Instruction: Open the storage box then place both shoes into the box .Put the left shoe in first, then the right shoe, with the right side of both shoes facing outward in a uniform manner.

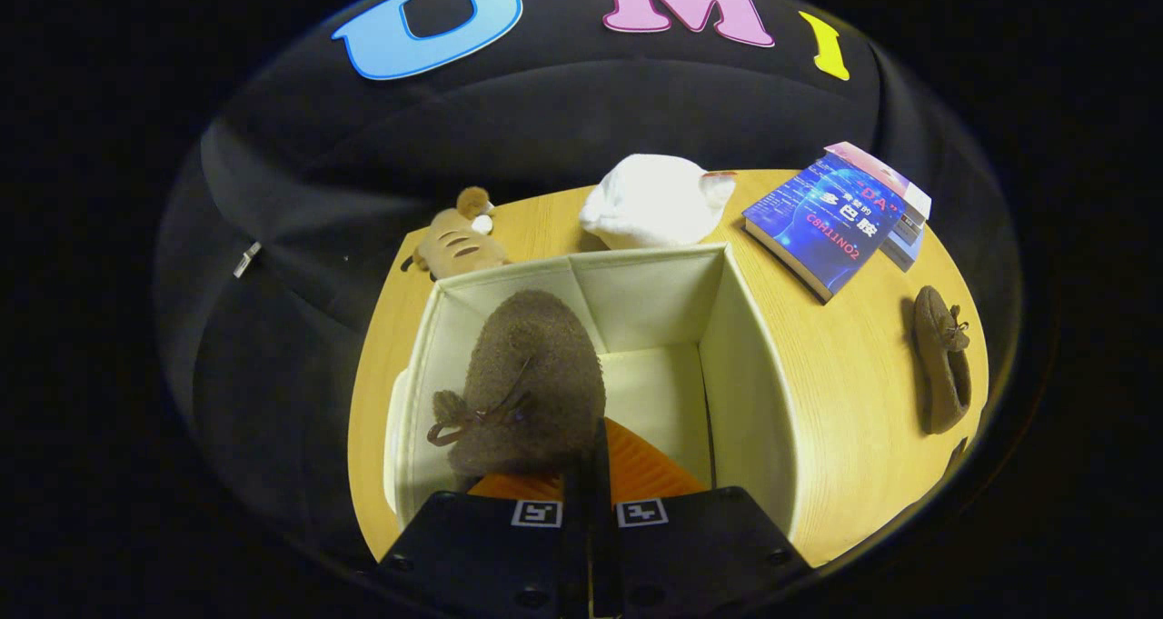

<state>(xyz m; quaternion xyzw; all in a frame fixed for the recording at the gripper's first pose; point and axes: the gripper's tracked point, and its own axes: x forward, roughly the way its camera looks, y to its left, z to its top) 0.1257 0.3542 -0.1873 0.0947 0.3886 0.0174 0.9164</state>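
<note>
The hand-held gripper [591, 474] is hanging over the open storage box [745, 346], its two fingers pressed close together and pinching the heel edge of a brown fuzzy shoe [531, 383]. That shoe is dangling toe-forward inside the box, toward its left wall, its lace bow [477, 412] showing near the fingers. The box is sitting open on the wooden counter [845, 419] — pale fabric walls, pale bare floor visible to the right of the held shoe.

The second brown shoe [943, 360] is lying on the counter well to the right of the box, apart from it. Beyond the box, a white cloth bundle [650, 201] is resting just behind the far wall; a striped plush toy [454, 242] is lying by the far left corner — a blue book [822, 224] is lying at far right.
</note>
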